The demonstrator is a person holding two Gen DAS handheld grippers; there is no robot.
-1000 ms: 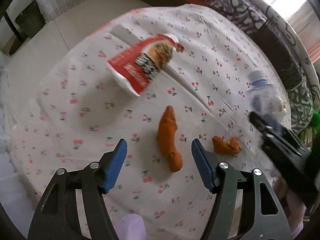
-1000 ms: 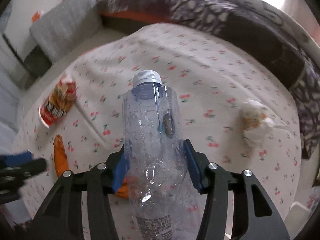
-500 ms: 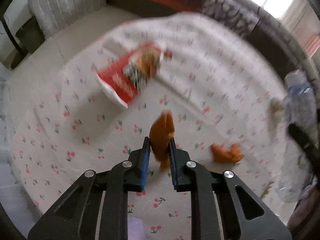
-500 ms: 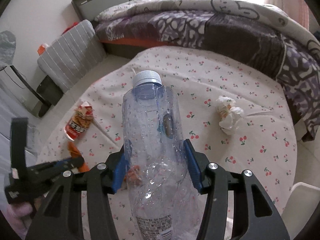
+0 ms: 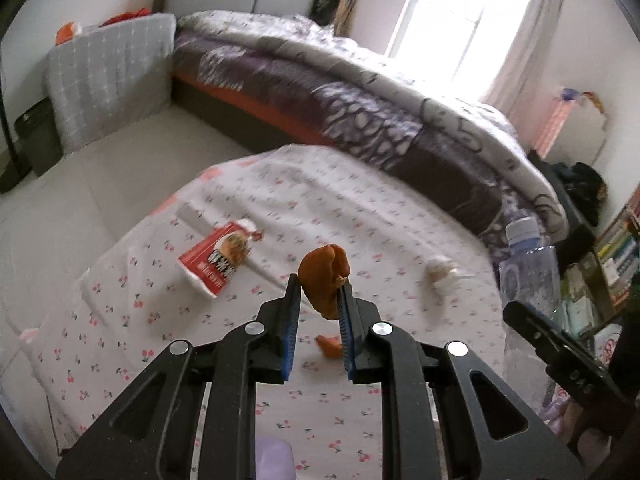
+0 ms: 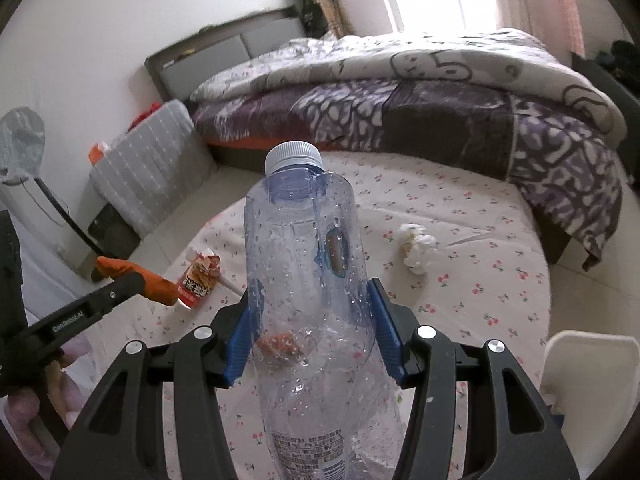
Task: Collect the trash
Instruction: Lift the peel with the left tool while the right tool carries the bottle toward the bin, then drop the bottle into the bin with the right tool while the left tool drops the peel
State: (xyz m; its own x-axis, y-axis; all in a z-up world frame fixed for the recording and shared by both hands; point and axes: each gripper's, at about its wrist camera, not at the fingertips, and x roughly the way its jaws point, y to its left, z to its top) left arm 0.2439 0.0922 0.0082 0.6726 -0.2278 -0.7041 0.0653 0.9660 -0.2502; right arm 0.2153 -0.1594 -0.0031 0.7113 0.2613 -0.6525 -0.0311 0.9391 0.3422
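My left gripper [image 5: 318,316] is shut on a long orange peel [image 5: 325,280] and holds it up above the cherry-print tablecloth [image 5: 360,216]. The peel also shows in the right wrist view [image 6: 138,276], in the left gripper's fingers. My right gripper [image 6: 314,330] is shut on a clear plastic bottle [image 6: 304,264] with a pale cap; it also shows at the right of the left wrist view [image 5: 528,268]. A smaller orange peel [image 5: 330,346] lies on the cloth below the left gripper. A red snack wrapper [image 5: 218,260] and a crumpled white tissue [image 5: 442,274] lie on the table.
A bed with a purple and white quilt [image 5: 380,112] stands behind the round table. A grey cushion [image 5: 108,80] leans at the left. A white bin rim [image 6: 588,372] shows at the right of the right wrist view. A shelf of books [image 5: 612,260] is at the far right.
My left gripper closed on the long orange peel and lifted it off the cloth. The right gripper rose with the bottle, and both views tilted up toward the bed.
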